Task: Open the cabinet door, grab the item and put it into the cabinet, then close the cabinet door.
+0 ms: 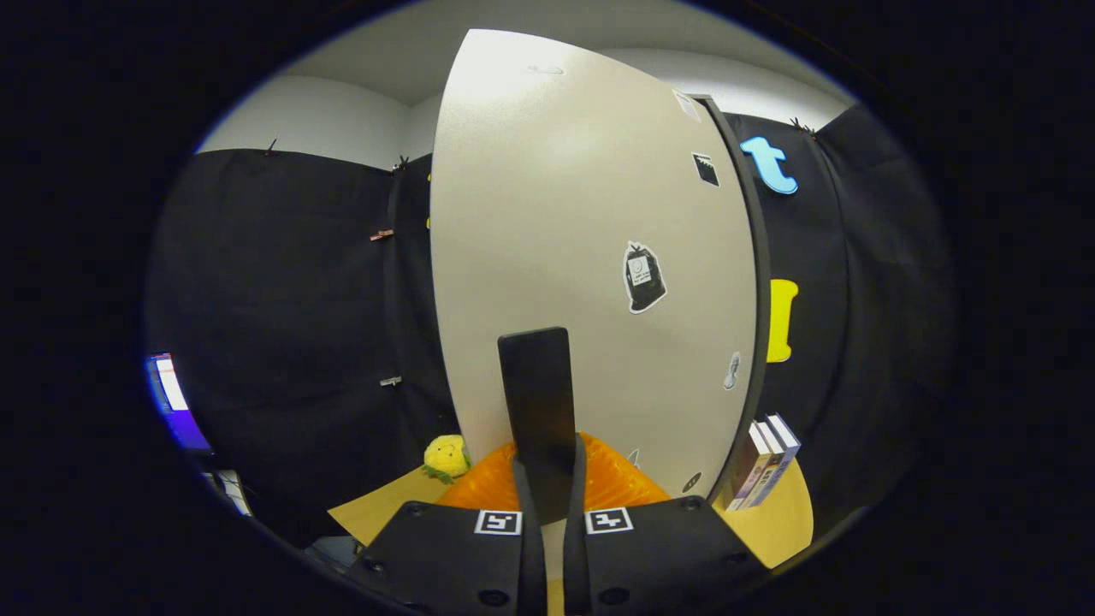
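The gripper point(547, 411) points toward 12 o'clock, its 2 fingers point(537, 402) drawn together with no visible gap between them.

Nothing is showing as readable writing here. The cabinet door point(582, 257) is carrying several stickers: a dark bag-shaped sticker point(643, 276) with a small pale label whose print is coming through too small to make out, a small black sticker point(705, 168) higher up with tiny white lines that are staying illegible, and a few paler ones too blurred to tell. The books point(767, 462) standing near the table's point(783, 522) right edge are showing coloured spines with no legible titles. The gripper point(553, 505) is bearing two square black-and-white marker tags point(499, 522), which are patterns, not words.
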`<state>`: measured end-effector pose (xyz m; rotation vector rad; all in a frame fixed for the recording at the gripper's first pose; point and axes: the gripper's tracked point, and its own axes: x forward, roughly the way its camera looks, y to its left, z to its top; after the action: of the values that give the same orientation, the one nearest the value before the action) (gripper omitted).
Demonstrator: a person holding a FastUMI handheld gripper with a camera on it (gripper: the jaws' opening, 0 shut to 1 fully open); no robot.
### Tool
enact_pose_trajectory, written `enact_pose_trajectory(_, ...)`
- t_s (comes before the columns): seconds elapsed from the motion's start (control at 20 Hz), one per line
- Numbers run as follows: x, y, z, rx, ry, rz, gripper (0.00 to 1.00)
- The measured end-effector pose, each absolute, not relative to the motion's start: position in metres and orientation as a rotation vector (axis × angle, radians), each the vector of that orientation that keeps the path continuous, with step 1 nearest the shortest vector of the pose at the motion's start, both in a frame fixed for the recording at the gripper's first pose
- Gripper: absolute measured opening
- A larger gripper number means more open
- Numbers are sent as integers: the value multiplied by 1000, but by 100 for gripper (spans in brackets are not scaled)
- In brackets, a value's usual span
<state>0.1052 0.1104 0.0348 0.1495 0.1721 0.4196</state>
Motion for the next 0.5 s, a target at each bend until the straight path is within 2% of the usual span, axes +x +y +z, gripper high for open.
enact_pose_trajectory(0.5, 103, 66, 35, 97, 154, 305, 12)
